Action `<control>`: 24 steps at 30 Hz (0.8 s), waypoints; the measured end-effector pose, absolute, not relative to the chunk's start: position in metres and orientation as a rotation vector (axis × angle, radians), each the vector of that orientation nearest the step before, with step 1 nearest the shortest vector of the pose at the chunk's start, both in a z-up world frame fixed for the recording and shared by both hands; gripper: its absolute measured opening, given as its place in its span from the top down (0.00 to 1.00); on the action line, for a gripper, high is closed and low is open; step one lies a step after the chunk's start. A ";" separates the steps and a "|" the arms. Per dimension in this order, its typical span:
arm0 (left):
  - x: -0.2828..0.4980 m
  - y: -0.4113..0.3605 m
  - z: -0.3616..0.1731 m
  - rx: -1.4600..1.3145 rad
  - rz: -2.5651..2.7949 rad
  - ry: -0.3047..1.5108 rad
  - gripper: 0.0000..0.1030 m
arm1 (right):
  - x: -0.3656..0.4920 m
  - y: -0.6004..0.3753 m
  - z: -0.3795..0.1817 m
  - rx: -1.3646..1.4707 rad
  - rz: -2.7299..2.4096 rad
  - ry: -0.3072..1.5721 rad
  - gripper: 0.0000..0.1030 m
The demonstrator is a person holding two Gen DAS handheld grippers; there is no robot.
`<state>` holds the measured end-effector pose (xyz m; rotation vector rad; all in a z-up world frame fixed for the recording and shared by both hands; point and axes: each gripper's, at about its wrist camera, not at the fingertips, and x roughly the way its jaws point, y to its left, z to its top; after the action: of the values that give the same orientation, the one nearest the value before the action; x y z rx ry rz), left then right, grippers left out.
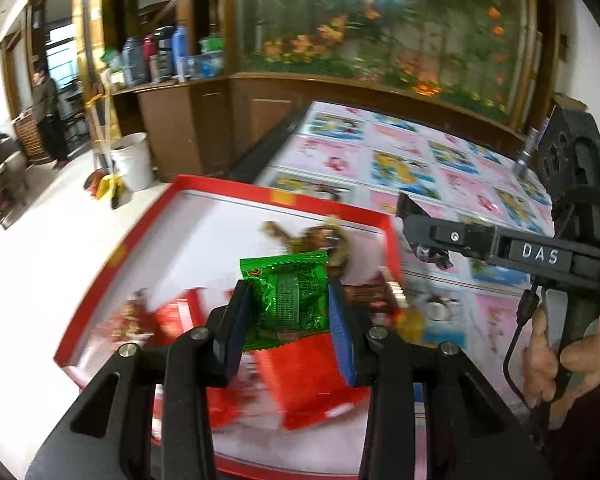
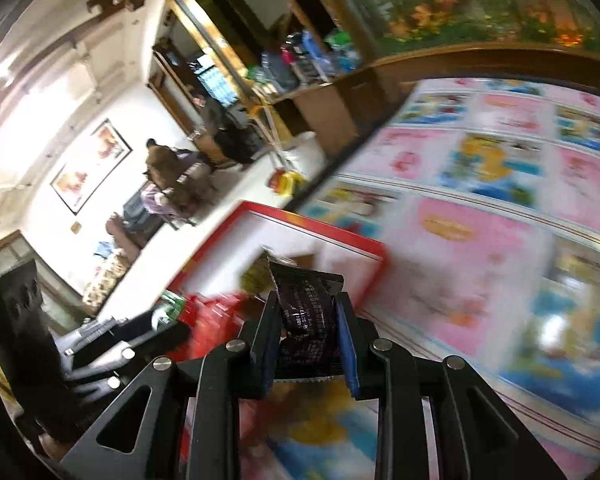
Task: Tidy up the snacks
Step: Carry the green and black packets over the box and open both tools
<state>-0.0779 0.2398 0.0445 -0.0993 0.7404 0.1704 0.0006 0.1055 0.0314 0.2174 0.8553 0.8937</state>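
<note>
A green snack packet is clamped between the blue-padded fingers of the left gripper and is held in the air above the red box, over its near half. A dark purple snack packet is pinched in the same way by the right gripper, whose fingers are closed tightly against its sides; it is carried just outside the box's right-hand edge, above the patterned surface.

Inside the red box, several snacks are already gathered. Red packets are seen in the near part, directly beneath the green packet, and a brownish-gold wrapped item lies toward the far side. The contents are blurred, so neither their exact number nor their arrangement can be told.

The task is judged to be well under way but unfinished: part of the snacks has been collected in the box, while two packets are in transit and not yet set down. On the surface just right of the box, a few blurred items, possibly further snacks, can be made out, though they cannot be identified with certainty. What is left, as far as can be judged, is the placing of both held packets into the box and the clearing of anything remaining beside it.
</note>
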 end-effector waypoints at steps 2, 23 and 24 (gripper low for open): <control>-0.079 0.248 0.042 -0.104 0.188 0.741 0.65 | 0.002 0.126 0.032 0.246 0.931 0.855 0.75; -0.076 0.254 0.038 -0.045 0.277 0.722 0.23 | 0.005 0.165 0.027 0.300 0.966 0.843 0.47; -0.077 0.252 0.040 -0.034 0.291 0.713 0.20 | 0.004 0.164 0.028 0.297 0.960 0.839 0.46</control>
<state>-0.0768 0.2516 0.0401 -0.0339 0.7133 0.2911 0.0043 0.1636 0.0282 0.2969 0.8386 0.9604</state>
